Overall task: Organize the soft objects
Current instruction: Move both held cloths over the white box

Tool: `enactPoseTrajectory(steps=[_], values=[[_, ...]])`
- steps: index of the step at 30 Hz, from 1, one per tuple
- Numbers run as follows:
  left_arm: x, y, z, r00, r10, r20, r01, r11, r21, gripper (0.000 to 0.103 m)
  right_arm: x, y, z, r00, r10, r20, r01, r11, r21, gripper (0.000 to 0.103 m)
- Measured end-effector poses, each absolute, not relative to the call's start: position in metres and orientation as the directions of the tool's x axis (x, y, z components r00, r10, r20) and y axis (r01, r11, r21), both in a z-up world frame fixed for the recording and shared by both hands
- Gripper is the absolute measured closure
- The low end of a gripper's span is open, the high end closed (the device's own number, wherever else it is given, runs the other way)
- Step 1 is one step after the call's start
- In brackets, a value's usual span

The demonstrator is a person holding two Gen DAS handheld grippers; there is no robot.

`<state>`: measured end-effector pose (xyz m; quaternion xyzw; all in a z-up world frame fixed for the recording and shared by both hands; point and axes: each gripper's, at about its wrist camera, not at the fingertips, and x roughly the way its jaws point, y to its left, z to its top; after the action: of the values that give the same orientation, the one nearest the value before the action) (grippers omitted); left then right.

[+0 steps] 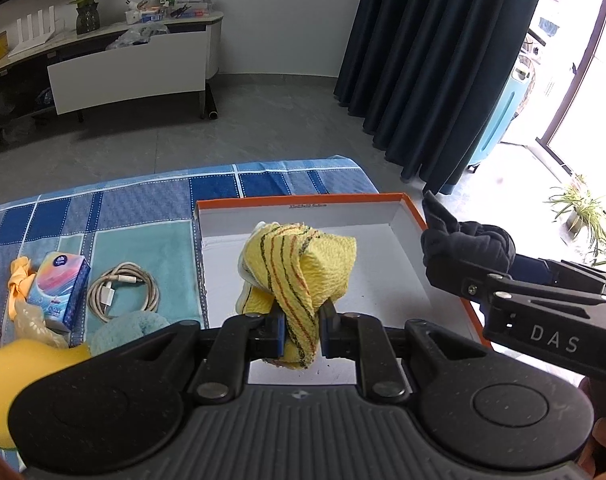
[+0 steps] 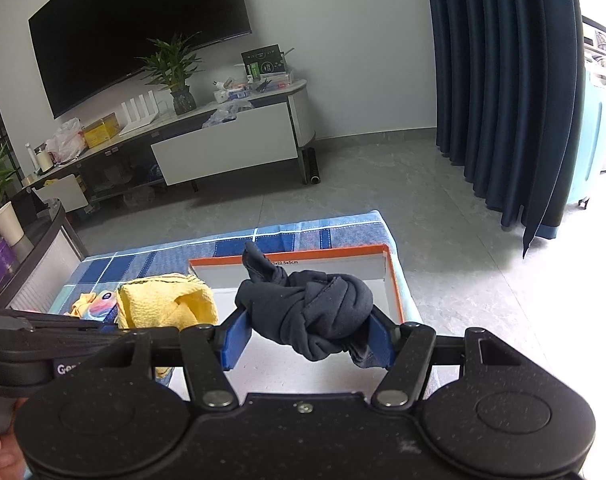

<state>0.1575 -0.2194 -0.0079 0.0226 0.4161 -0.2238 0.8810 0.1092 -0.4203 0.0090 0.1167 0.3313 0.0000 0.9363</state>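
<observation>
A knotted yellow striped cloth (image 1: 299, 268) hangs above the orange-rimmed white box (image 1: 303, 198), pinched at its lower end by my left gripper (image 1: 302, 334), which is shut on it. My right gripper (image 2: 309, 340) is shut on a knotted dark navy cloth (image 2: 315, 308), its blue pads pressing both sides of the bundle. That dark cloth (image 1: 463, 240) shows at the right of the left wrist view, over the box's right rim. In the right wrist view the yellow cloth (image 2: 167, 304) sits left of it, and the box (image 2: 395, 280) lies beneath both.
On the blue checked tablecloth (image 1: 143, 208), left of the box, lie a coiled white cable (image 1: 123, 292), a small tissue pack (image 1: 61, 288), an orange fabric piece (image 1: 17, 280), a teal fluffy item (image 1: 131, 330) and a yellow soft thing (image 1: 7, 380). A TV stand (image 2: 223, 140) stands across the floor.
</observation>
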Motion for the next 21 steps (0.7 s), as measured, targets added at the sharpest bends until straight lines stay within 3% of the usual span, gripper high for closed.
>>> enactPoseTrajectory(steps=[21], values=[[0.177, -0.235, -0.023, 0.520, -0.382, -0.764, 0.428, 0.891, -0.153, 0.085, 0.146, -0.425, -0.006, 0.761, 0.074, -0.644, 0.090, 0.972, 0.217, 0.028]])
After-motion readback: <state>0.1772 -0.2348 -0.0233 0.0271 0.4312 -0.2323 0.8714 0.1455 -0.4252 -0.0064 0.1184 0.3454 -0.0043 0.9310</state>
